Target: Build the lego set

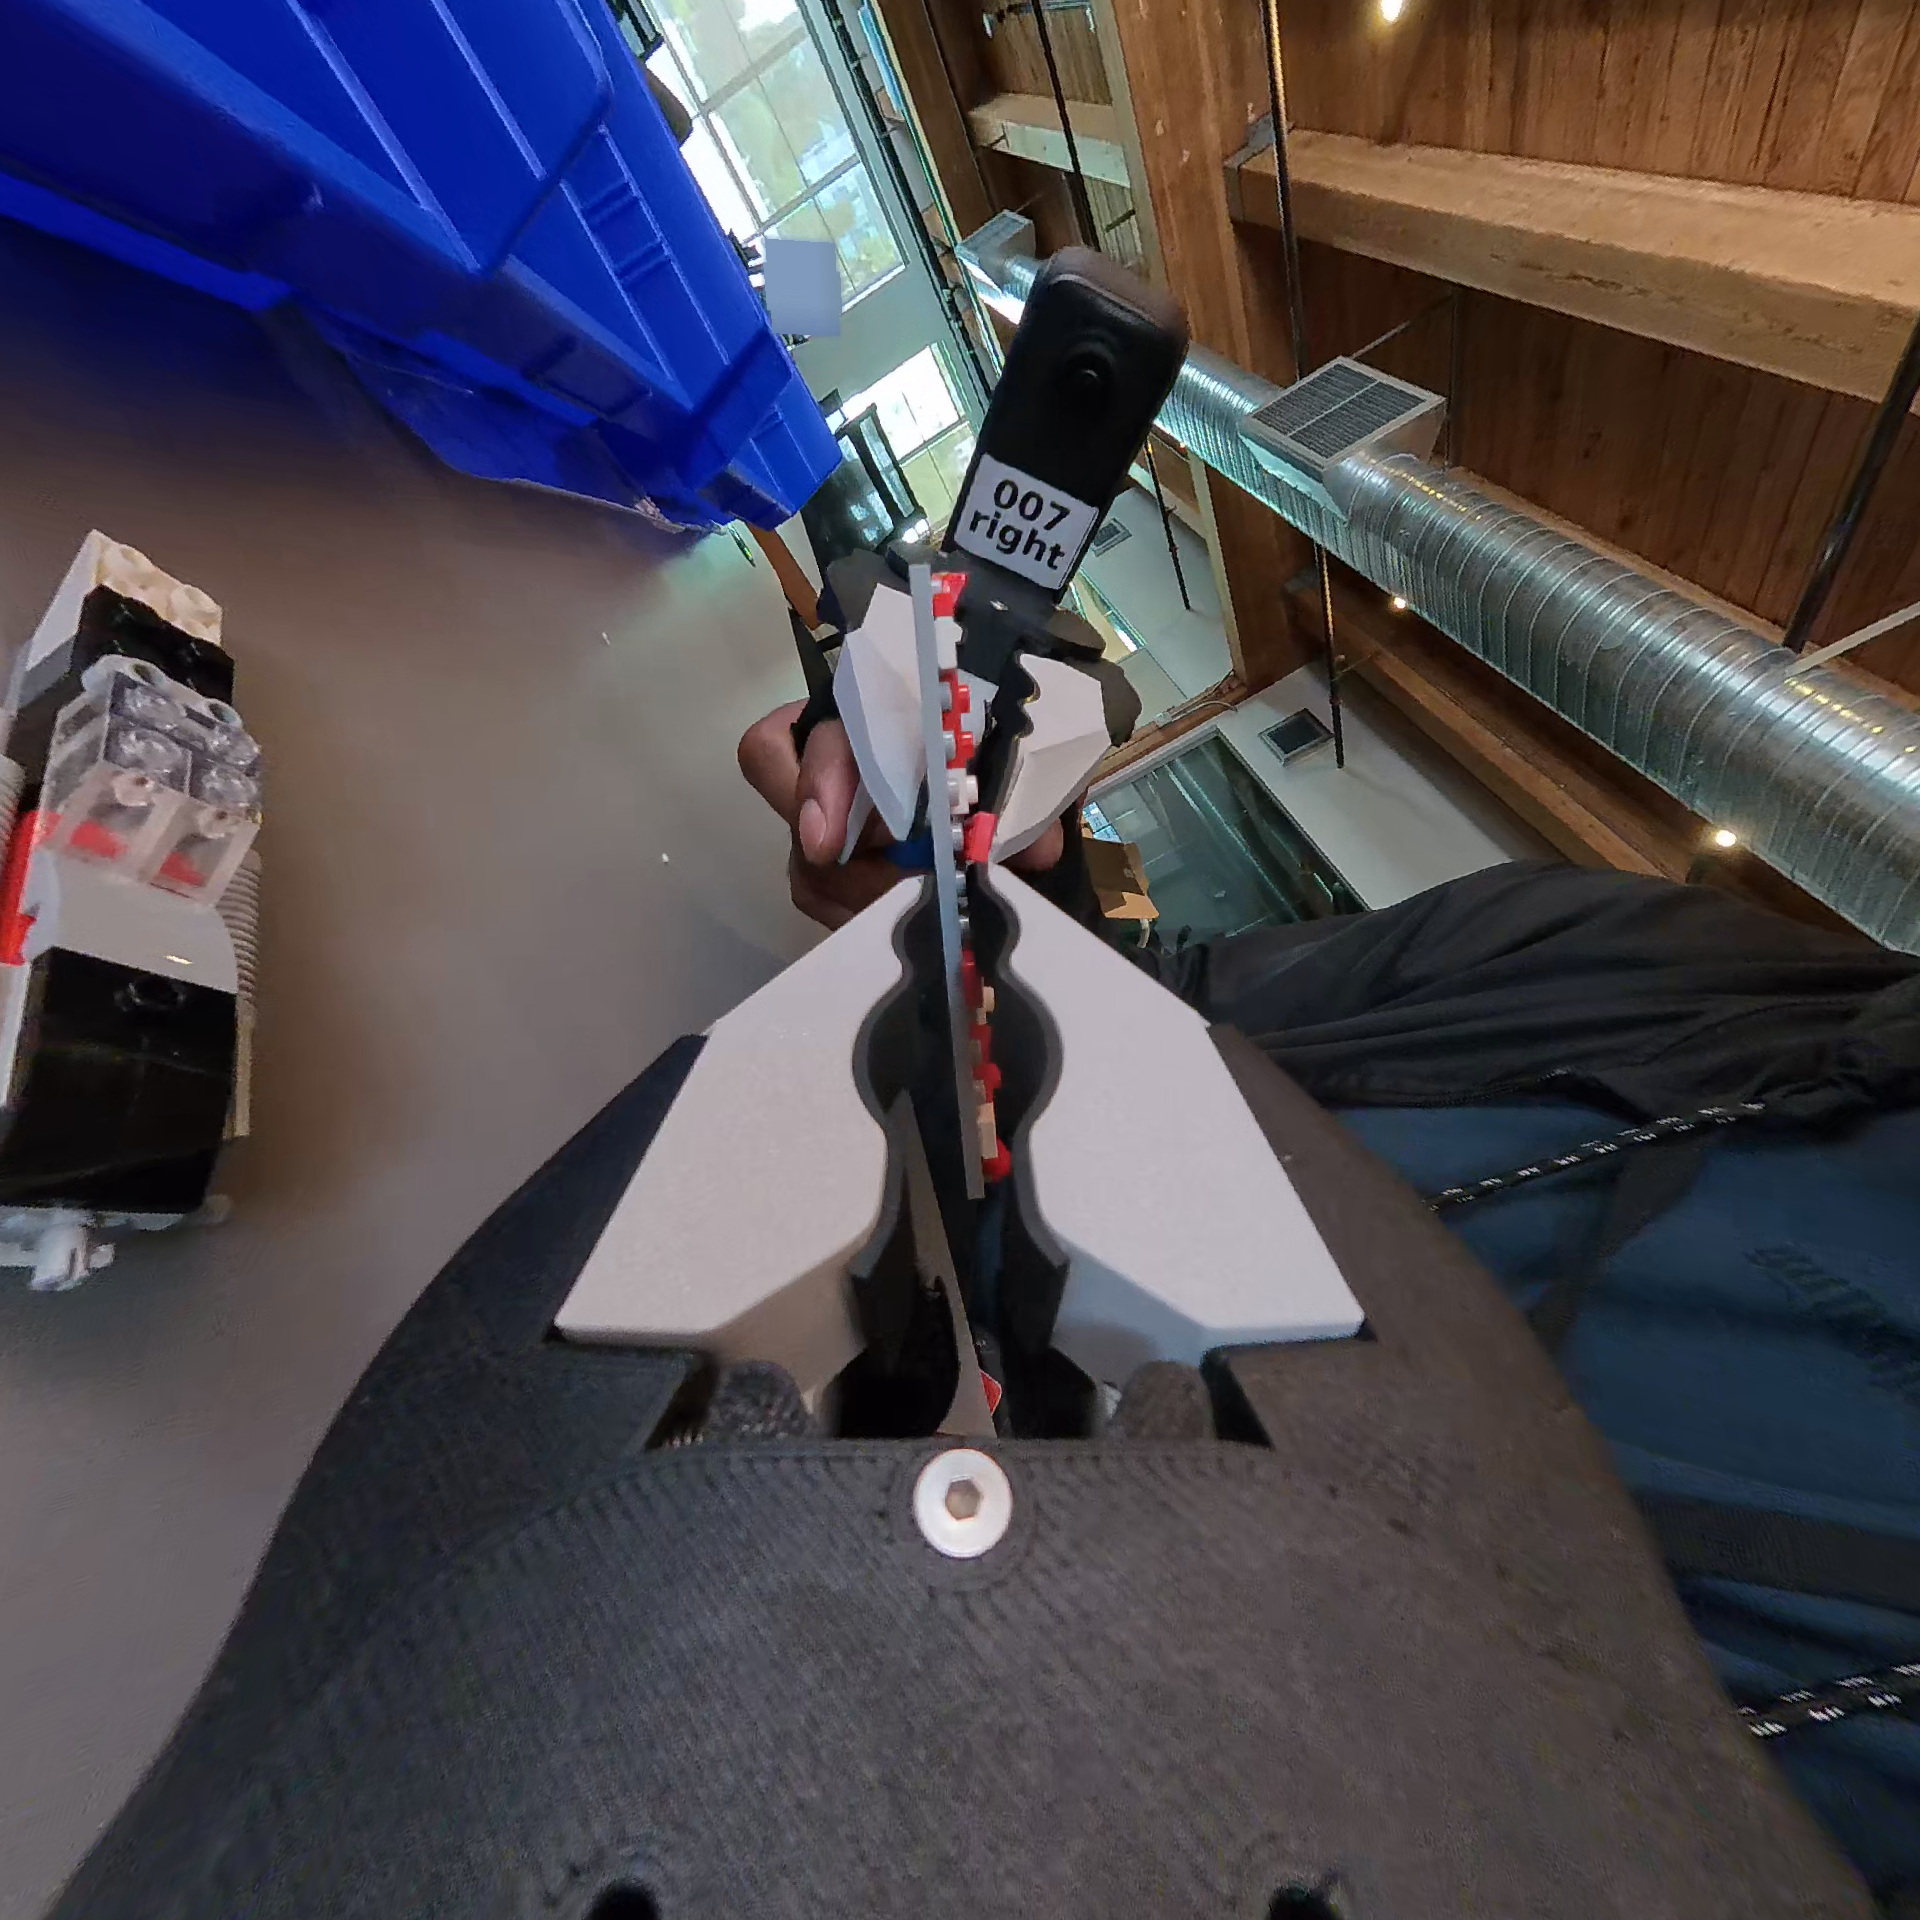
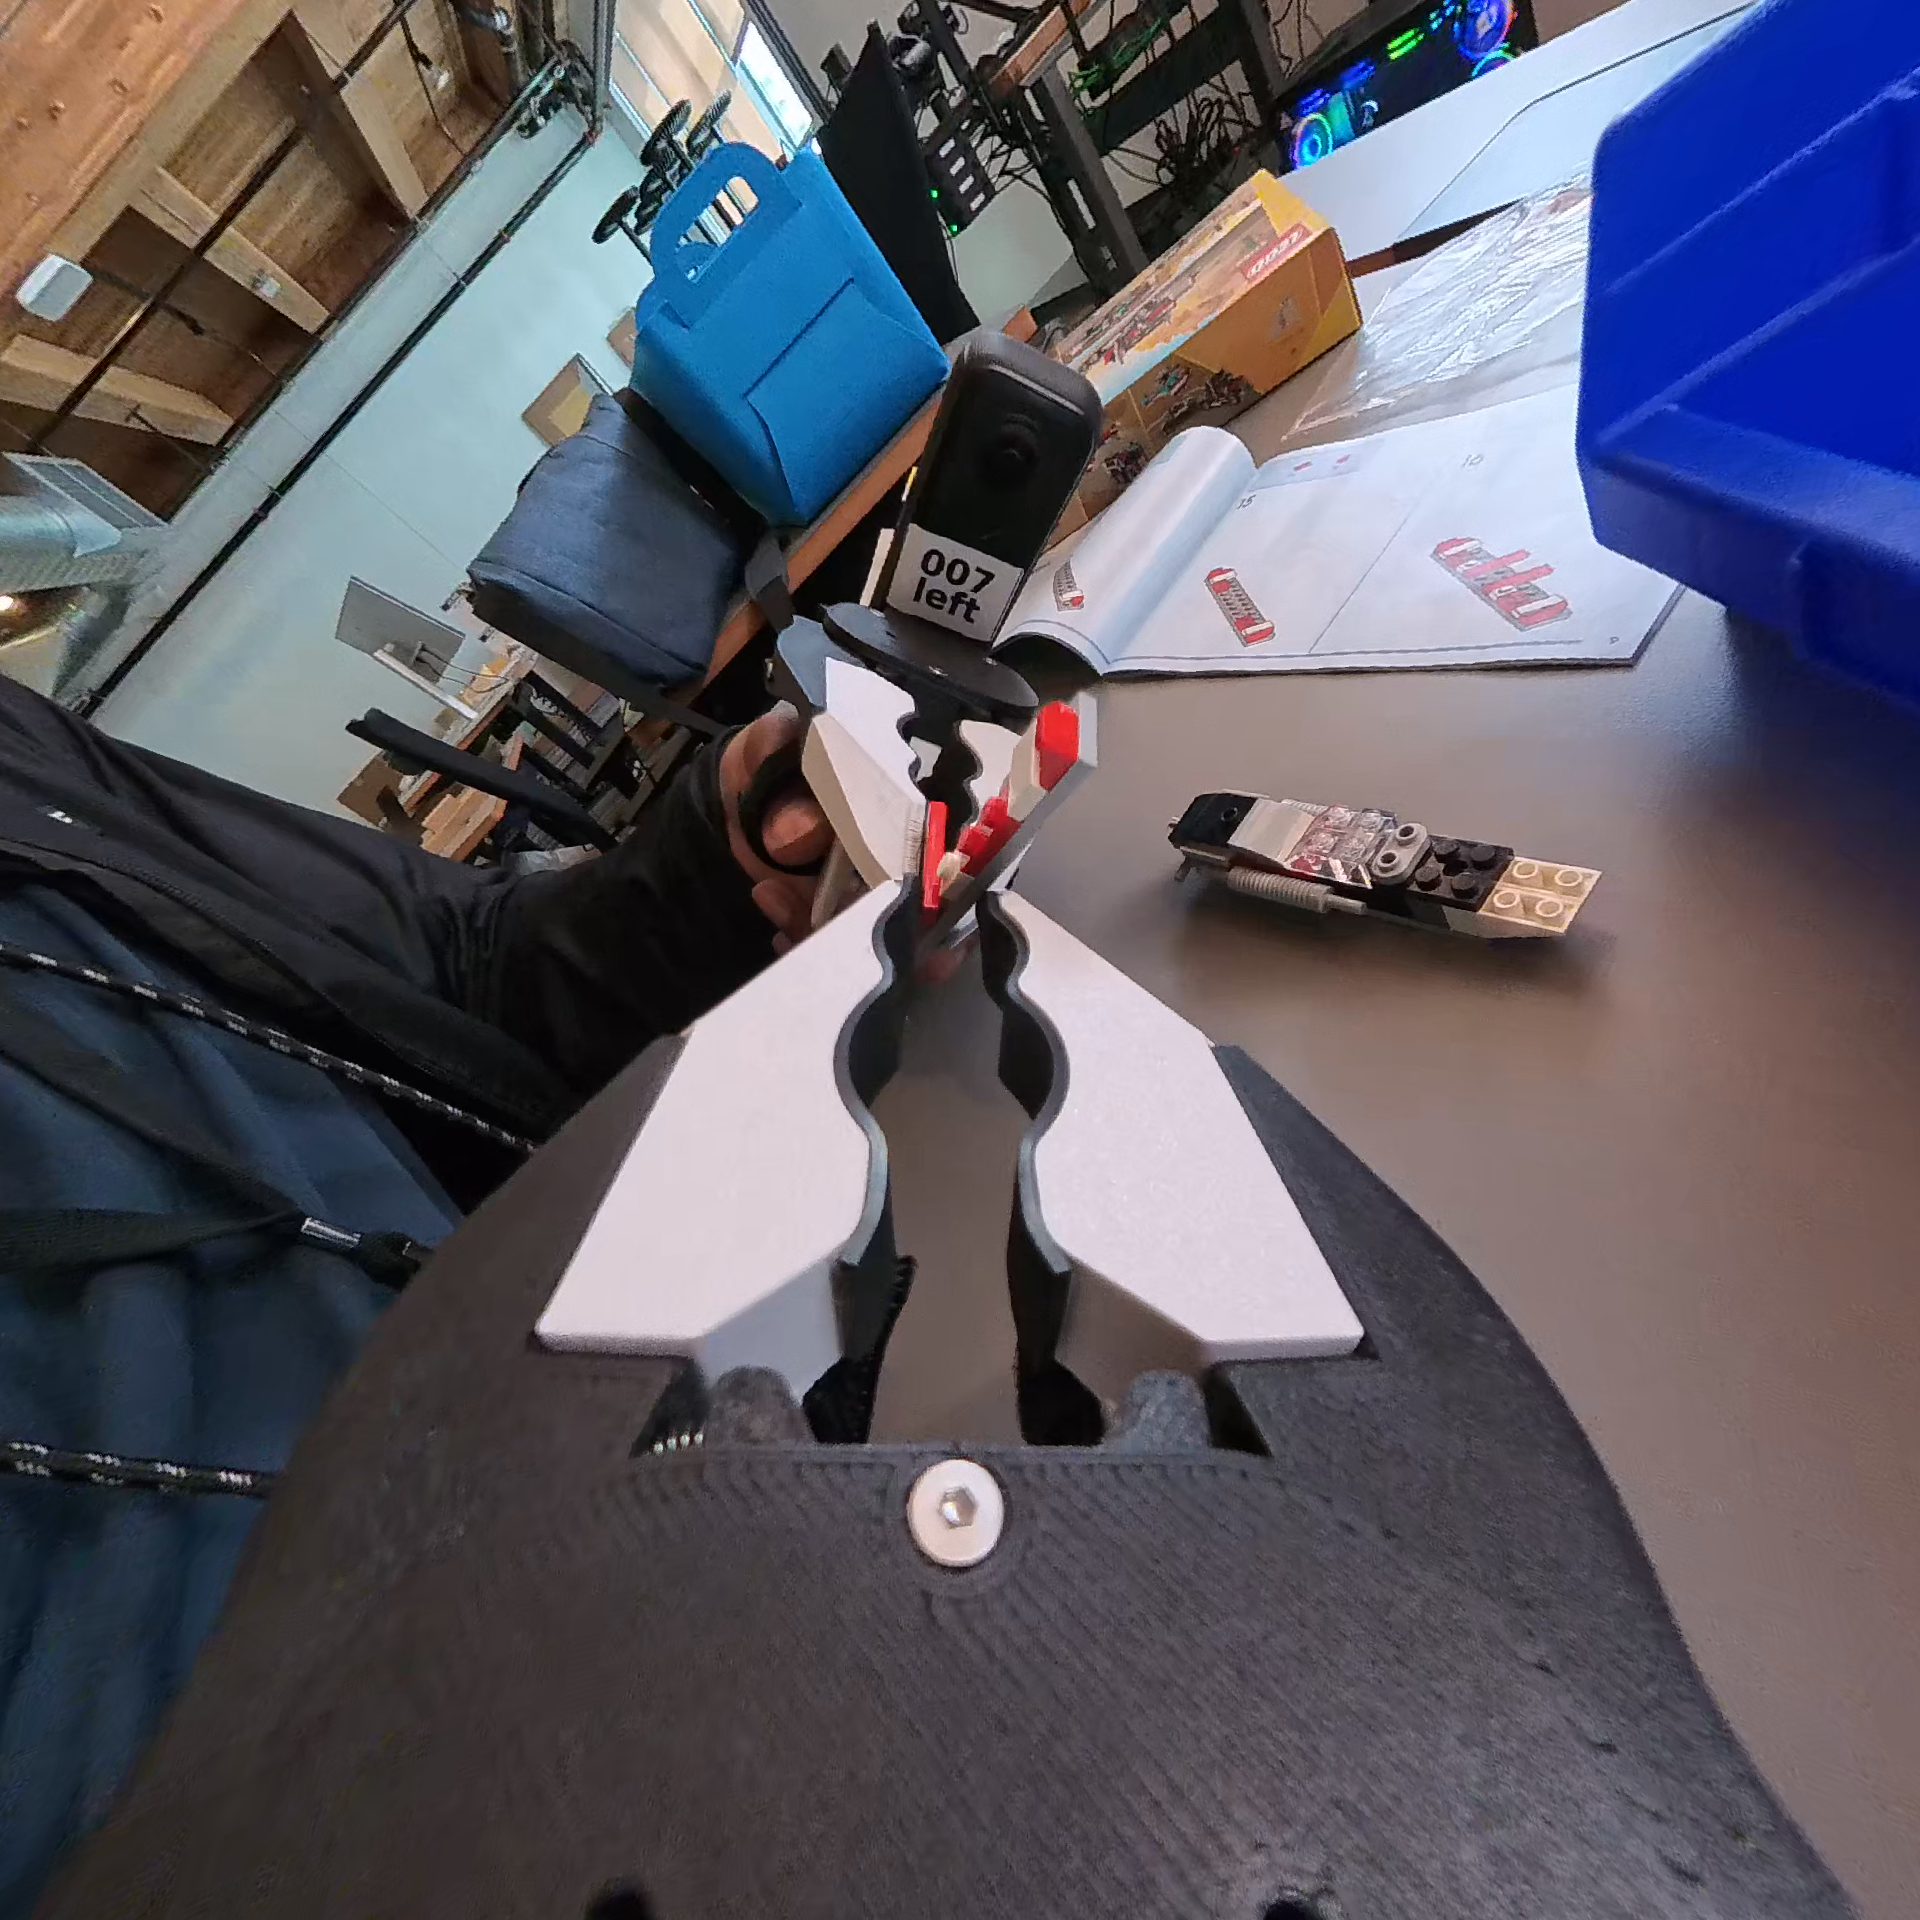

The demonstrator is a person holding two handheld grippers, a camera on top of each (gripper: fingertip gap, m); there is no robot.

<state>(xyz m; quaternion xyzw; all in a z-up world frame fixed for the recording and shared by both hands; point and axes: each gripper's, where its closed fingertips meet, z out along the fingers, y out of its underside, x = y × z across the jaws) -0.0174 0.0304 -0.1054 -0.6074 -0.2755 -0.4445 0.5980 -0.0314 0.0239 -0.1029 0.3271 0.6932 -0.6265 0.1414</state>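
Left wrist view: the left gripper (image 1: 961, 914) is clamped on a grey plate (image 1: 951, 904) studded with red bricks, with the right gripper (image 2: 940, 914) pinching its far end. A finished black-and-white section (image 2: 1382, 868) lies on the table (image 2: 1558, 1195), so I judge the build partway done.

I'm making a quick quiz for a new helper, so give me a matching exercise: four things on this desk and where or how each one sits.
Things:
1. grey strip
2. booklet
3. black and white model
4. yellow box

Places:
A. lying open on the table
B. at the far side, next to the blue bag
C. clamped between the left gripper and the right gripper
D. lying alone on the table, untouched

Pairs: 1-C, 2-A, 3-D, 4-B
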